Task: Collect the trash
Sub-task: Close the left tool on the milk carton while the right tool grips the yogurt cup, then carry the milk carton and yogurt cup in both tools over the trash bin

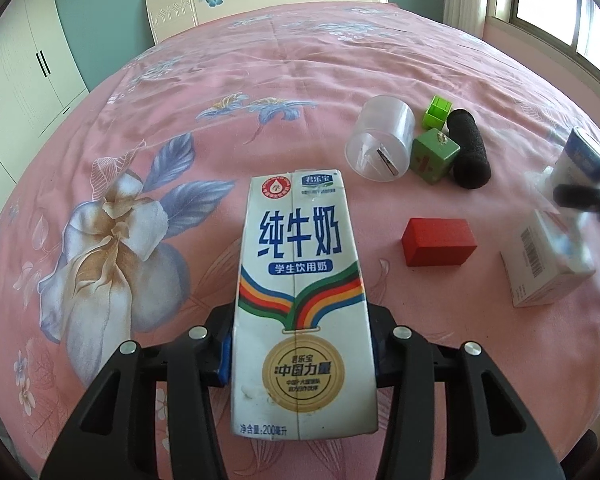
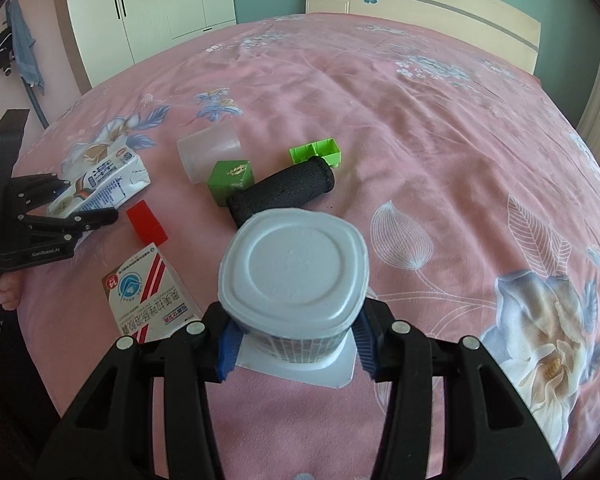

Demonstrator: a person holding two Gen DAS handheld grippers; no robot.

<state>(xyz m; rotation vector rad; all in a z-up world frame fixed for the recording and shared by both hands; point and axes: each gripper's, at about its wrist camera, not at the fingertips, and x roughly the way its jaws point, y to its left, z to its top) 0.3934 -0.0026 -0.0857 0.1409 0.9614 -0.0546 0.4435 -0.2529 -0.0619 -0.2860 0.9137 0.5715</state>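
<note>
We have the left gripper clamped on the milk carton; right gripper clamped on the yogurt cup, just in front of the black foam roll.

**Readable print on the carton, the box and the tongs**

The milk carton carries the most text. Its large blue characters read 纯牛奶, and the blue band below them reads 学生饮用奶. At the top right corner there is a small green logo with 君乐宝. The gold medal on the lower part says 君乐宝 and 中国力量. Along the bottom edge stands 净含量:200毫升.

The white medicine box shows a red circle with the number 14, and a line of Chinese characters that is too tilted to read surely. In the left wrist view the same box shows a barcode.

The body of the left tongs bears the white word GenRobot.AI.
</note>
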